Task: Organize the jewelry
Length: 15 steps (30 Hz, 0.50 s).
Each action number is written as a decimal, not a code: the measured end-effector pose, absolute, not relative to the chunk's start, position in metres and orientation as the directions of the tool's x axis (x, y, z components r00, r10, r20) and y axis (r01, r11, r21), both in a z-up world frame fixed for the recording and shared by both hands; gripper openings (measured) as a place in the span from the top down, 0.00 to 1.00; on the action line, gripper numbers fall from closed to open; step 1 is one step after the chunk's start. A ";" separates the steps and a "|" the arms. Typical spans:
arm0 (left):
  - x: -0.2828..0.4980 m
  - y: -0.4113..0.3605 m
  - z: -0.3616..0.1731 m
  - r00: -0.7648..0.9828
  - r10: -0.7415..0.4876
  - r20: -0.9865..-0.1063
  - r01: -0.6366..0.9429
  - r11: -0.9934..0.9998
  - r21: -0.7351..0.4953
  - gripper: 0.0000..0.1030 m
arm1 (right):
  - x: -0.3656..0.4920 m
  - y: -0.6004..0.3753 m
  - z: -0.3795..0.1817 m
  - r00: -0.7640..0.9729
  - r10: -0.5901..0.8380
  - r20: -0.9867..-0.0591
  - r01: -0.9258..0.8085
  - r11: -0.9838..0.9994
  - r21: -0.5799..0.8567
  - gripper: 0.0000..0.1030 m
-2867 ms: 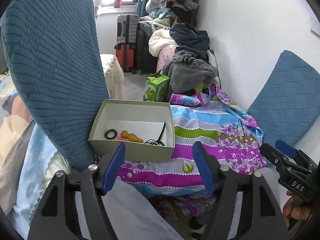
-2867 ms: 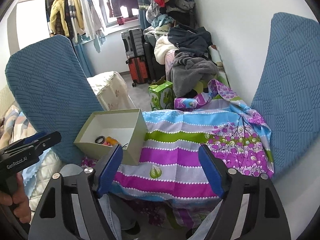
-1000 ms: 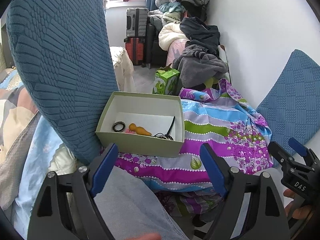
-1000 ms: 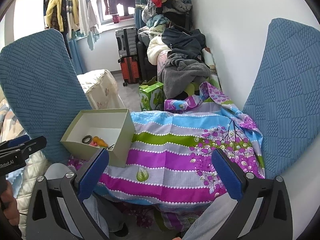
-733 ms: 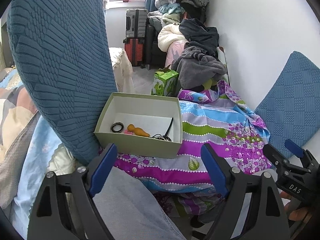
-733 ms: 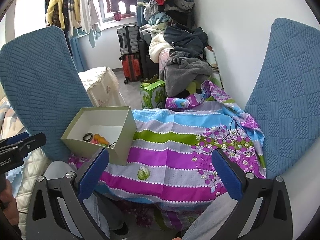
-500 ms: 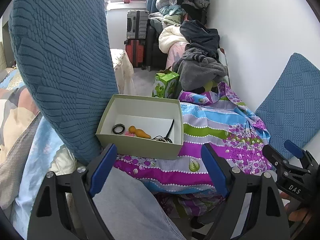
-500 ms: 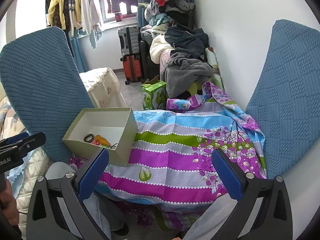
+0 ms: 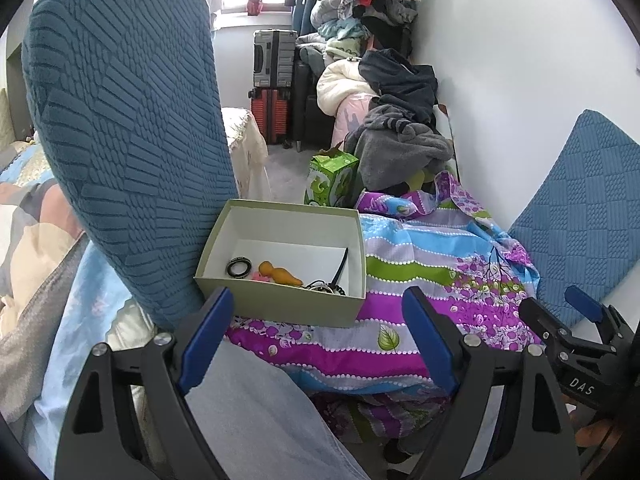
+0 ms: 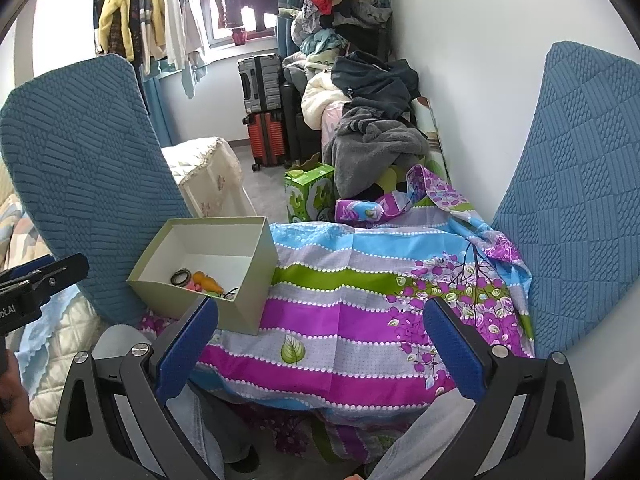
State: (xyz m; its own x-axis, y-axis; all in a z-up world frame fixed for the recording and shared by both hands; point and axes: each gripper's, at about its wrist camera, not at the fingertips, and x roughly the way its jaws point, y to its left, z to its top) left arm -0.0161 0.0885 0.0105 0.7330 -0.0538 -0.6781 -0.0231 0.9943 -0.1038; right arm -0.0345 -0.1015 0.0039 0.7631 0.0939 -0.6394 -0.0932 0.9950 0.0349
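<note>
A blue textured cushion (image 9: 128, 140) leans against the left side of the open box (image 9: 280, 308) on my striped, flowered cloth (image 10: 360, 320). Inside the box lie a dark ring (image 9: 239, 268), an orange piece (image 9: 279, 273) and dark cords. My left claw (image 9: 316, 340) gapes wide, empty, below the box; my right claw (image 10: 320, 352) gapes empty too, its body lettered "DAS" (image 9: 582, 386). Another blue cushion (image 10: 580, 200) stands against the wall.

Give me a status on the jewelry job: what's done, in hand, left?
Done: nothing visibly sorted; a black ring, an orange piece and dark tangled pieces lie loose in the open box. In hand: nothing; left gripper and right gripper are open, empty, short of the box. Left: all of the sorting.
</note>
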 end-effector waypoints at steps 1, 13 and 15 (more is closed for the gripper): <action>-0.017 0.088 0.009 0.732 -0.054 -0.680 -0.022 0.994 -0.103 0.17 | -0.035 -0.101 0.003 0.762 0.094 -0.640 -0.094 0.995 0.035 0.00; -0.019 0.087 0.007 0.726 -0.048 -0.686 -0.027 0.995 -0.098 0.17 | -0.037 -0.099 -0.001 0.757 0.089 -0.648 -0.092 0.995 0.030 0.00; -0.019 0.088 0.007 0.727 -0.049 -0.685 -0.027 0.995 -0.099 0.17 | -0.037 -0.099 -0.002 0.757 0.089 -0.647 -0.092 0.995 0.029 0.00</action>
State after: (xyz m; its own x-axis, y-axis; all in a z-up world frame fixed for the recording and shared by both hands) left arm -0.0188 0.0877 0.0068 0.7268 -0.0486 -0.6852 -0.0265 0.9948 -0.0988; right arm -0.0373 -0.0991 -0.0020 0.7570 0.0890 -0.6473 -0.0919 0.9953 0.0293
